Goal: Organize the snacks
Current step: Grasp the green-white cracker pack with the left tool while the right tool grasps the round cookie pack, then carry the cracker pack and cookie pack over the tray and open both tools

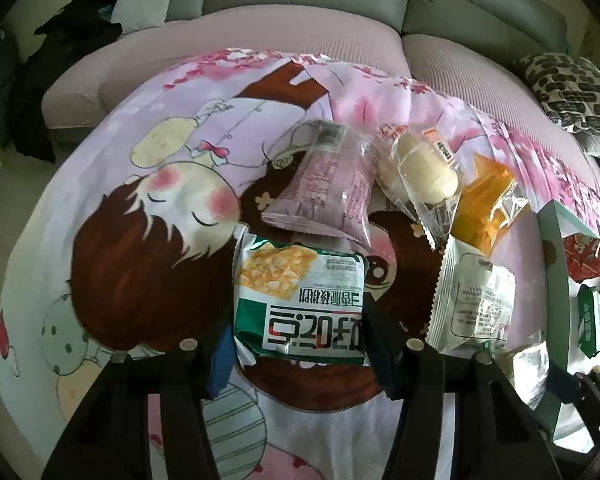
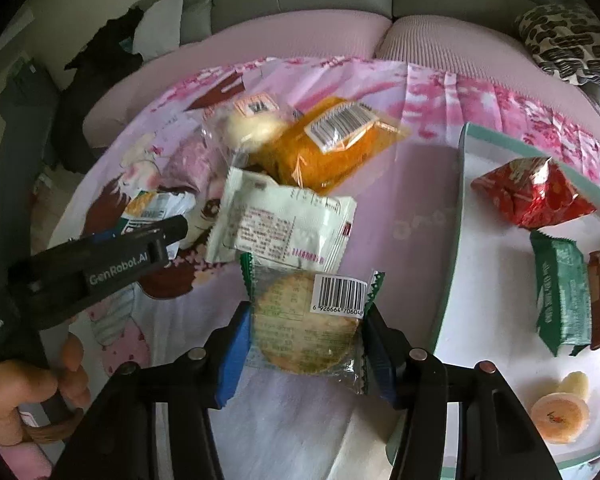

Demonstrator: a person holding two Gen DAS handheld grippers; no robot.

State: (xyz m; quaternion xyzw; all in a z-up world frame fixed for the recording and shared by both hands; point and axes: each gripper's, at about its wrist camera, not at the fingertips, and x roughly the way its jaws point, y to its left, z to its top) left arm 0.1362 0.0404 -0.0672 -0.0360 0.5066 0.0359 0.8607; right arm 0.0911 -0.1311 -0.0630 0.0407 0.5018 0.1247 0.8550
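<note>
A green-and-white snack packet [image 1: 300, 300] lies flat on the pink cartoon cloth [image 1: 140, 200]. My left gripper [image 1: 300, 346] has its blue pads pressed against the packet's two side edges. A round cracker in a clear wrapper with a barcode [image 2: 304, 320] sits between the blue pads of my right gripper [image 2: 306, 340], which press on its sides. The right wrist view also shows the left gripper's black finger [image 2: 156, 240] over the green-and-white packet [image 2: 152, 208], with a hand [image 2: 24, 392] holding it.
Loose on the cloth lie a purple packet [image 1: 324, 188], a wrapped white bun [image 1: 424, 176], an orange cake [image 2: 328, 148] and a white packet [image 2: 284, 224]. A teal-rimmed white tray [image 2: 456, 240] at the right holds a red packet [image 2: 536, 192], a green packet [image 2: 562, 300] and a jelly cup [image 2: 560, 420]. A sofa stands behind.
</note>
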